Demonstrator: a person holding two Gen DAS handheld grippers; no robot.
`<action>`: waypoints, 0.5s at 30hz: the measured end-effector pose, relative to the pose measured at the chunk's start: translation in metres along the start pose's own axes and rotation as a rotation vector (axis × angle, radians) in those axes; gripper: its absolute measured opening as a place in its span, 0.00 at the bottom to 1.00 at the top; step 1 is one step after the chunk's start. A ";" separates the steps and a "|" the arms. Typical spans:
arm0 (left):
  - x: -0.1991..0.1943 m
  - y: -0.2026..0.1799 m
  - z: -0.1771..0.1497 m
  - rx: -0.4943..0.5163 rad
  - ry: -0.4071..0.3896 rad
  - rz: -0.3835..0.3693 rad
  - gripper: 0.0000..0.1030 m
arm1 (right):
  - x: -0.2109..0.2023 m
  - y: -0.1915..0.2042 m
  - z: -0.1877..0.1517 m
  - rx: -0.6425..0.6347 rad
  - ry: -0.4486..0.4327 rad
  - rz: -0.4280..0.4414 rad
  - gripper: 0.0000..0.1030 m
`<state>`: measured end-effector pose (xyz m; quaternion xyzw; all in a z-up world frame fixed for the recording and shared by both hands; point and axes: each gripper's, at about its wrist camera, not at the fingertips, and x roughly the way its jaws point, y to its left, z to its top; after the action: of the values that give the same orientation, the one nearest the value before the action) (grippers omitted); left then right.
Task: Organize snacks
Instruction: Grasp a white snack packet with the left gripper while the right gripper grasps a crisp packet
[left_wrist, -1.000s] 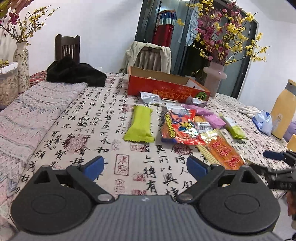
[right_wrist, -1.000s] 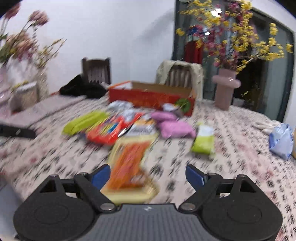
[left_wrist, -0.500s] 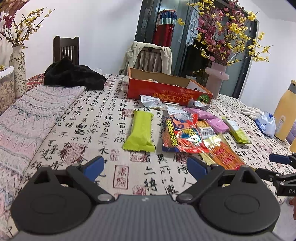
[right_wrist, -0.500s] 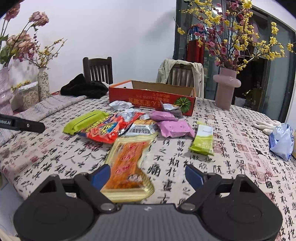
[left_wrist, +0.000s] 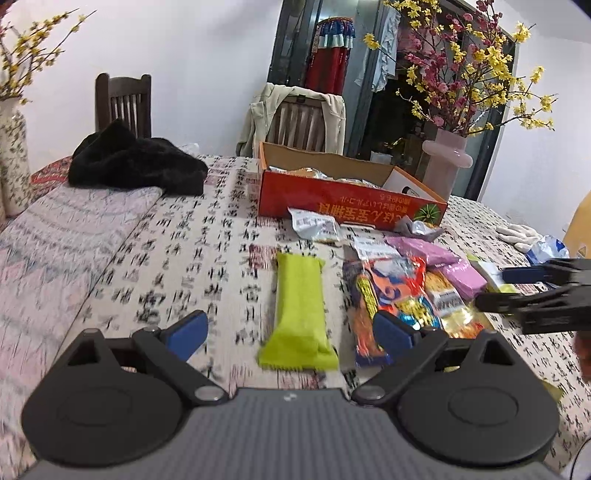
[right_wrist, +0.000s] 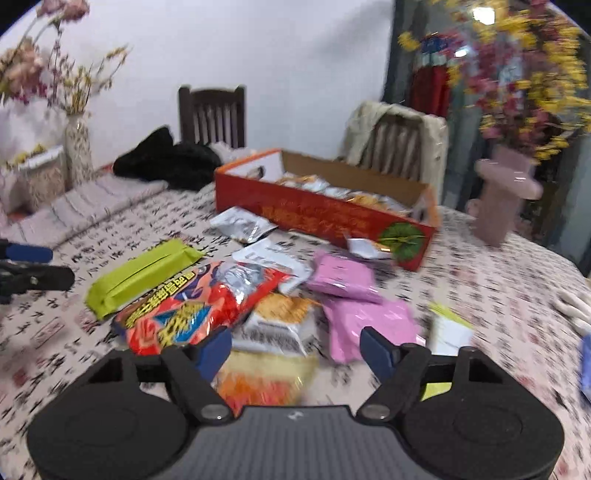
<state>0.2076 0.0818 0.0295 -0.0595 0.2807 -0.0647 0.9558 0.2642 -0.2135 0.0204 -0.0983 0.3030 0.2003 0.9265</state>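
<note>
Snacks (right_wrist: 207, 306) now sit closer under both grippers: left gripper (left_wrist: 291, 332) gapes empty, right gripper (right_wrist: 295, 347) is closing, nothing pinched yet, so picking for the box (right_wrist: 321, 214) is starting.

Left wrist view: low over the near counter (left_wrist: 207, 236) edge, tilted down, facing the far red box (left_wrist: 343, 199)
Right wrist view: further right, closer to the snack pile (right_wrist: 258, 302), same heading, blurred
Shared: box, pile, chairs, each other's gripper
</note>
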 end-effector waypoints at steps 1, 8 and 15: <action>0.003 0.000 0.003 0.009 0.000 -0.001 0.95 | 0.014 0.002 0.005 -0.004 0.026 0.005 0.65; 0.035 0.004 0.033 0.079 -0.003 0.005 0.95 | 0.062 0.008 0.013 -0.003 0.088 0.032 0.42; 0.112 -0.018 0.081 0.140 0.060 -0.107 0.94 | 0.022 -0.028 0.018 0.031 -0.031 0.006 0.41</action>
<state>0.3434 0.0523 0.0410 -0.0053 0.3003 -0.1368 0.9440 0.3016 -0.2265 0.0229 -0.0797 0.2919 0.1998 0.9319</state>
